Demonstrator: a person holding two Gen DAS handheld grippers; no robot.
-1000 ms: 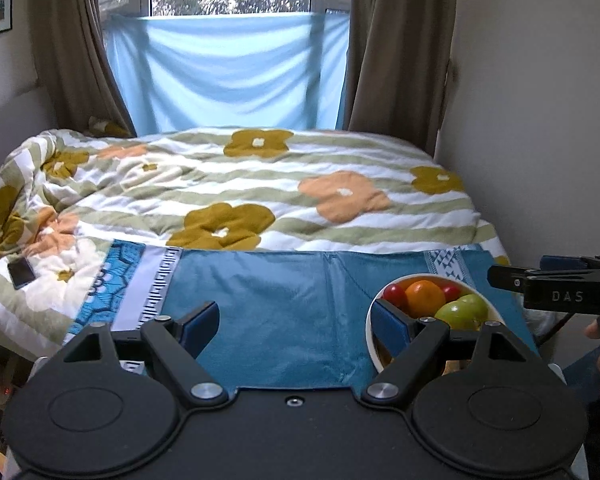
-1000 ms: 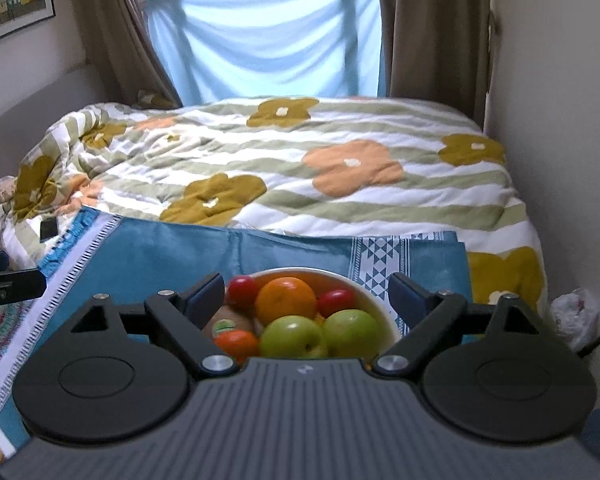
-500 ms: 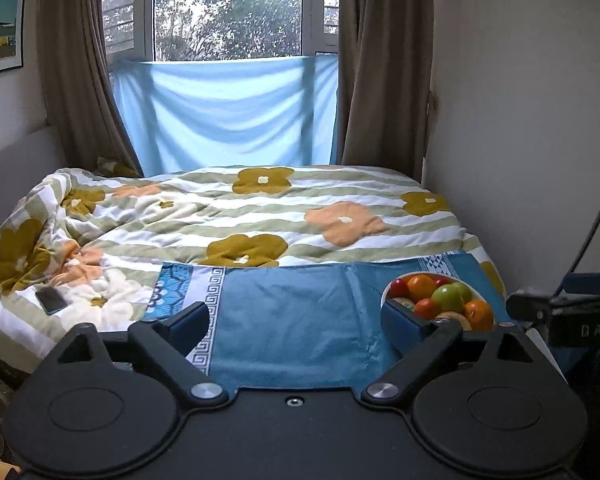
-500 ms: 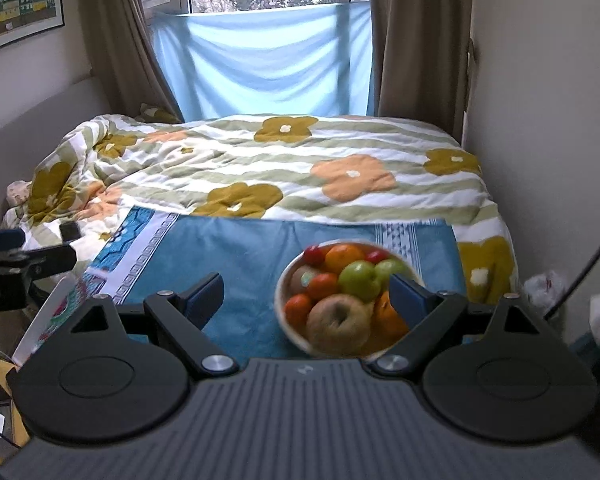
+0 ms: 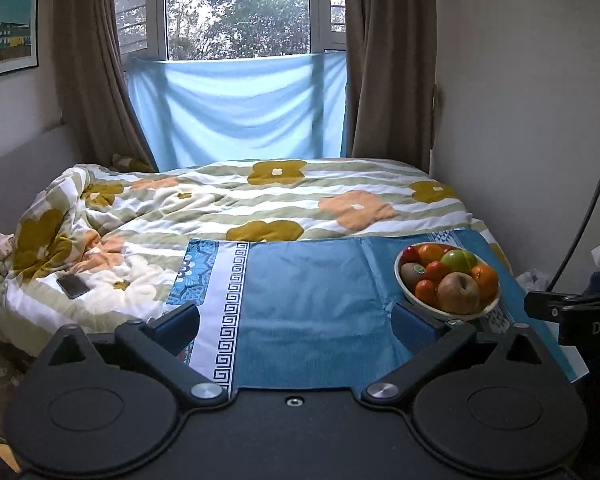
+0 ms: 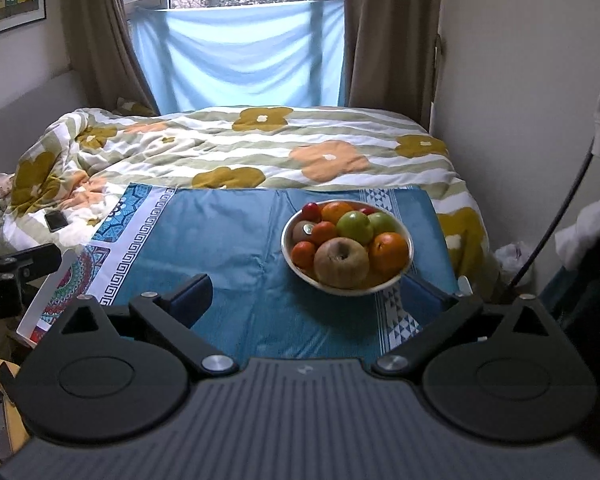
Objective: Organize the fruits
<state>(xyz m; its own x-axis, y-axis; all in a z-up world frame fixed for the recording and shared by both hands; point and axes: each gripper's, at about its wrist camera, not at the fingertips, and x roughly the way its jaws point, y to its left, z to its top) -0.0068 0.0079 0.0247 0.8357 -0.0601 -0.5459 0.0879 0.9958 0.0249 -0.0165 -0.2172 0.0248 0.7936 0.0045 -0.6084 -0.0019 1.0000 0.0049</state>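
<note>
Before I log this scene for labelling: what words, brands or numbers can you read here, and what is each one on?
"DA", cut off at the picture's edge: white letters on the right gripper body, seen from the left wrist.
Kiwi sticker: too small to read.
Poster on the wall: a picture of buildings, no legible text.
Nothing readable on the bowl, cloth or phone.

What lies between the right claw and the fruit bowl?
Only bare blue cloth separates the right claw from the fruit bowl, seen in the right wrist view.
</note>
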